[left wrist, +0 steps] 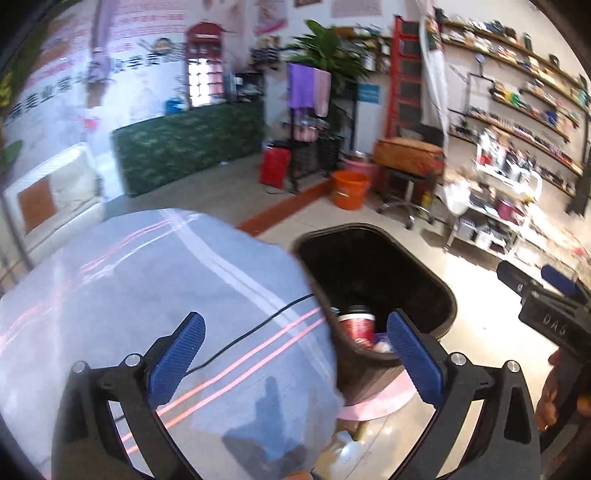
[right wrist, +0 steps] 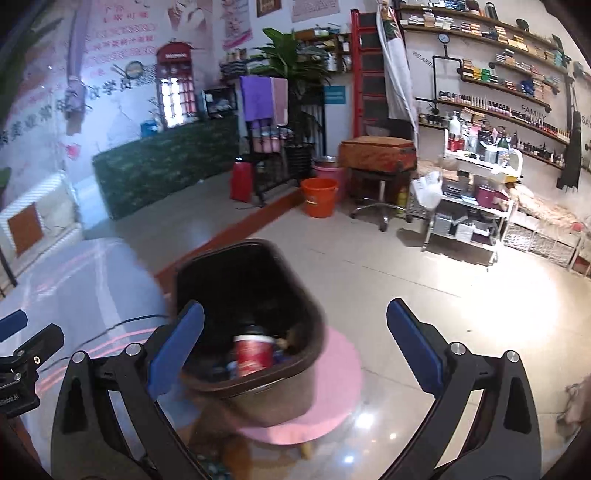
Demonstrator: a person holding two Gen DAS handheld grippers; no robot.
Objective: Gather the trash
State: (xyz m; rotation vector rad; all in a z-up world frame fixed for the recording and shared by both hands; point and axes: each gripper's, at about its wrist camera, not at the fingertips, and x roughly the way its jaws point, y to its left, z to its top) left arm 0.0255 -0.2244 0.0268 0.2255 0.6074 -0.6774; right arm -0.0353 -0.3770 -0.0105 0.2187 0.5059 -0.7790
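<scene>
Shop floor w/ glossy tiles, dark oval plastic trash bin [right wrist: 251,332] at 12 o'clock holding red paper cup [right wrist: 255,356], light & crushable, so I'd pinch its rim; my left claw [left wrist: 295,354] & right claw [right wrist: 295,350] gape wide, empty.

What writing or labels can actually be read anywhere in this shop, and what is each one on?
"FAMILY": wall lettering between the right-hand shelves.
"WE ARE": wall lettering beside the black pipe.
"DAS": the other gripper's black body, cut off at the edge.
Red phone-booth cabinet: a top sign, too small to read.
Pink Chinese wall posters and blue sign: too blurred.
Red cup in the bin: print unreadable.
</scene>
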